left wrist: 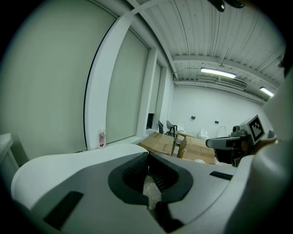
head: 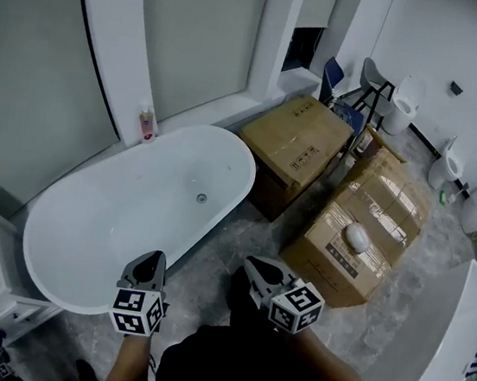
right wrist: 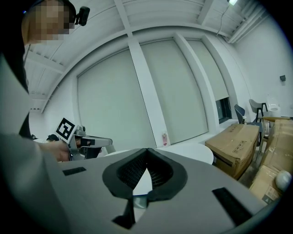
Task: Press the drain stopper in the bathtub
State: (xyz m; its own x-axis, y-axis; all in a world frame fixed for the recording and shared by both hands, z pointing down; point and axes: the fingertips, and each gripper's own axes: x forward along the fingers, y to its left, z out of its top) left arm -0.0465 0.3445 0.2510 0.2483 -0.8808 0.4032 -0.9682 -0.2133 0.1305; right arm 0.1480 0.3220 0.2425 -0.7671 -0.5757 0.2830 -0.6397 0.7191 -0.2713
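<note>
- Head view: the left gripper [head: 154,259] hangs at the near rim of the white bathtub [head: 132,206]. The right gripper [head: 253,266] is over the floor [head: 211,264] between the tub and the cardboard boxes [head: 302,141]. The drain stopper [head: 202,197] sits in the tub's bottom toward the box end, well apart from both grippers, with bare basin around it.
- Left gripper view: the jaws meet tip to tip with nothing between them; the tub rim lies ahead.
- Right gripper view: the jaws are likewise together and empty; the tub's end shows beyond.

The drain stopper [head: 202,197] is too small to tell whether it sits pressed.
</note>
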